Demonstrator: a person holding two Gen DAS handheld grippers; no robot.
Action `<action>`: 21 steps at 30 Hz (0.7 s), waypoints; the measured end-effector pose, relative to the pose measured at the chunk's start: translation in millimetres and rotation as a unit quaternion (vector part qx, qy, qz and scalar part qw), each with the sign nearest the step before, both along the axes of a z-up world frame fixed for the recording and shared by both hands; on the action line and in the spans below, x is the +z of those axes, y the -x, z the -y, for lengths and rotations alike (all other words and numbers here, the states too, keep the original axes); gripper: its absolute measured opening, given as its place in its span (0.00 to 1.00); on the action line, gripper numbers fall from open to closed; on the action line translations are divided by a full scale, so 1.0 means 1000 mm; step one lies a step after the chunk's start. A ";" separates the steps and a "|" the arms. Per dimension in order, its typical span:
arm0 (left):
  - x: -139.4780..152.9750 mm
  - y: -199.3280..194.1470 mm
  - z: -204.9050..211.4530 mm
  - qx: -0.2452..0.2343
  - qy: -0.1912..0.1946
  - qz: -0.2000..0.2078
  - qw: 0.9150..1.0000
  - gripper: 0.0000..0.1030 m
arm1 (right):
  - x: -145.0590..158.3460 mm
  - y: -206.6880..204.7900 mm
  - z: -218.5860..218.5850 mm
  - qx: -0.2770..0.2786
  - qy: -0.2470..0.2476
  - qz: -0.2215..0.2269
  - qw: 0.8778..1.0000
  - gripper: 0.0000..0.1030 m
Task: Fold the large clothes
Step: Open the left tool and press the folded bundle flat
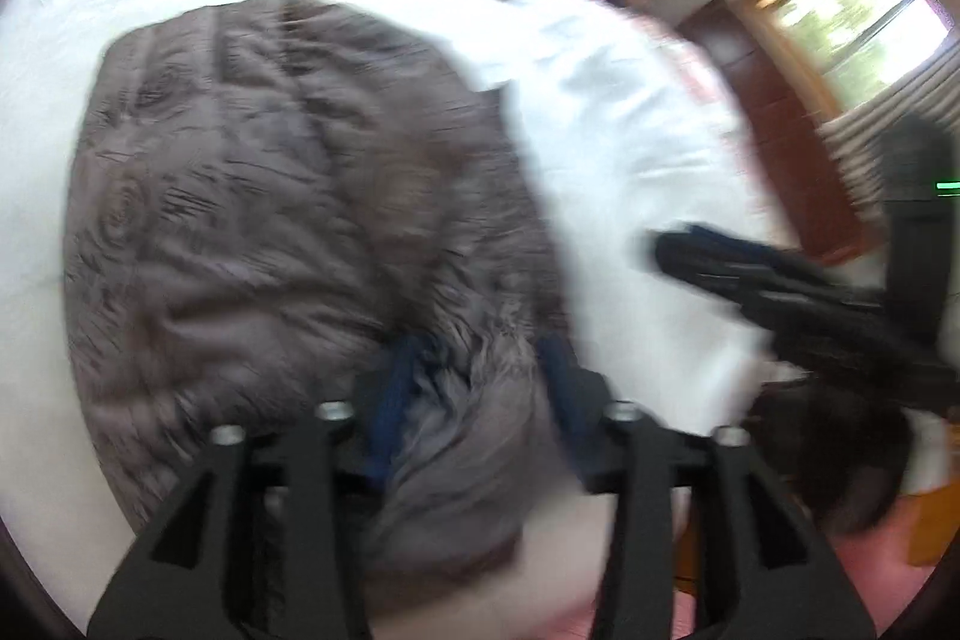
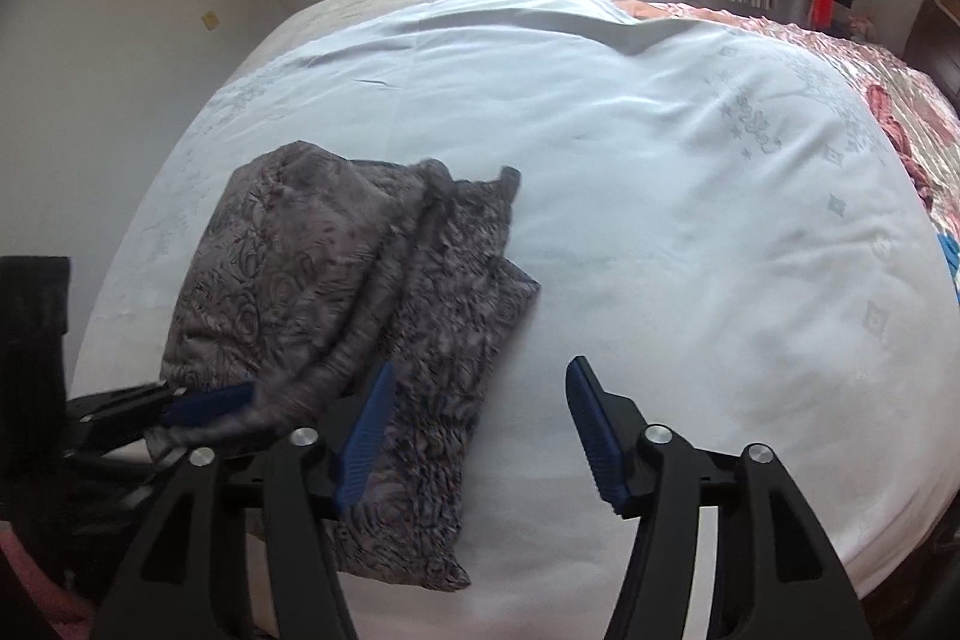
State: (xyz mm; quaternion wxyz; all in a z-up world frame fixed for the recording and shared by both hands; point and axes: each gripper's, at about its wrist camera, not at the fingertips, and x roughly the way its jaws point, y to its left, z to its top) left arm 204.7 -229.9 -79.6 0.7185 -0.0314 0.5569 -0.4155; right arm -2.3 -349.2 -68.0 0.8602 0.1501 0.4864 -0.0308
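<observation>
**Fold nearly done, both tools letting go**

Grey quilted jacket [image 2: 336, 316] folded into a bundle on the white bed sheet [image 2: 660, 220], near edge. Left tool [image 1: 474, 394] spread, fur trim between the pads, contact unclear through blur. Right tool [image 2: 480, 430] spread, straddling the bundle's right edge, nothing pinched. Risk: trim snagging on withdrawal, top layer springing open. Both pitched steeply down.

Both wrist cameras look steeply down, close over the bed [image 2: 660, 220], sharing the grey quilted garment [image 1: 270, 190].
</observation>
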 end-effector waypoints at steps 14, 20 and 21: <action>0.039 -0.063 -0.099 0.145 -0.118 0.099 0.977 0.46 | -0.010 -0.070 -0.040 0.038 -0.069 -0.045 0.996 0.78; 0.013 -0.091 -0.097 0.156 -0.137 0.082 0.975 0.41 | -0.037 -0.095 -0.049 0.031 -0.066 -0.104 0.992 0.78; 0.011 -0.095 -0.096 0.159 -0.139 0.083 0.974 0.41 | -0.040 -0.098 -0.052 0.035 -0.069 -0.111 0.991 0.78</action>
